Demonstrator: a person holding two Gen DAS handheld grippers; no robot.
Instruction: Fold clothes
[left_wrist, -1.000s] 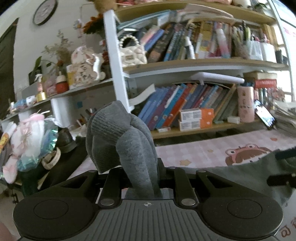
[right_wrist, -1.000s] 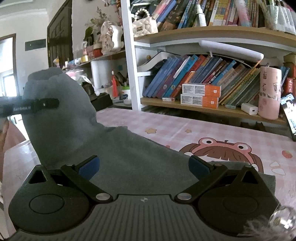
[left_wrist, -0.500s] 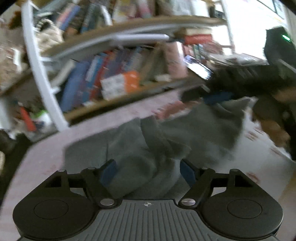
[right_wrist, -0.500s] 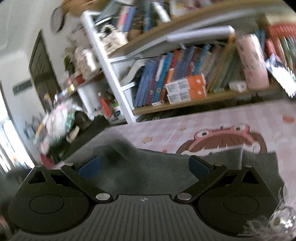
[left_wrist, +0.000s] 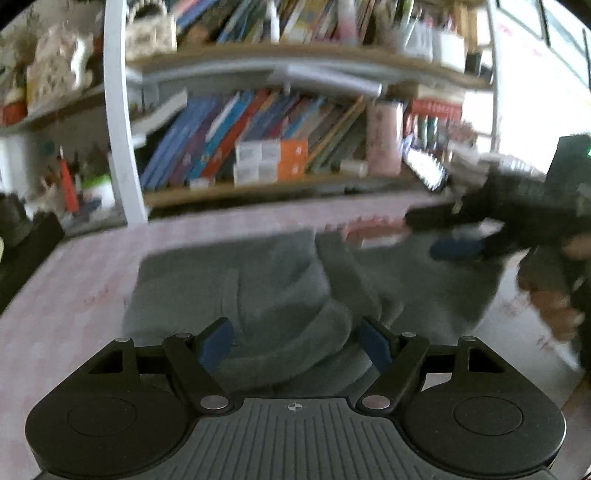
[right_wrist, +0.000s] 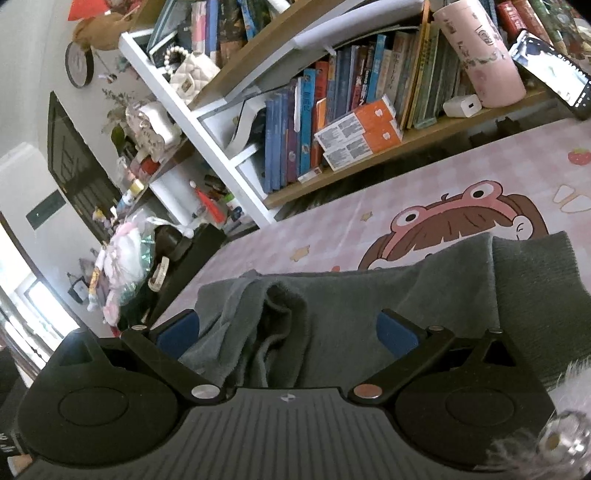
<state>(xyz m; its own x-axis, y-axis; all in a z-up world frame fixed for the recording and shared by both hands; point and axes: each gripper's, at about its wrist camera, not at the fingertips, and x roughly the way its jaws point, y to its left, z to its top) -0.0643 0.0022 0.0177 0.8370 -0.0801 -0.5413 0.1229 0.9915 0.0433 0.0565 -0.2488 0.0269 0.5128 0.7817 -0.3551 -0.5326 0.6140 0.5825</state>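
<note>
the grey garment (right_wrist: 388, 306) lies bunched on the desk (right_wrist: 332, 229). left gripper (left_wrist: 295, 343) and right gripper (right_wrist: 288, 328) are both spread, pinching nothing. the fabric looks soft and limp; take hold at the ribbed hem at 2 o'clock.

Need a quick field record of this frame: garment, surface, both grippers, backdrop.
garment: grey knit garment lying bunched on the table, one ribbed cuff at its far right
surface: pink checked tablecloth with a cartoon frog-hat print
left gripper: left gripper open, low over the cloth, nothing pinched
right gripper: right gripper open above the cloth; also seen in the left wrist view
hand: person's hand on the right gripper's handle
backdrop: bookshelf with books, orange boxes, pink tumbler
</note>
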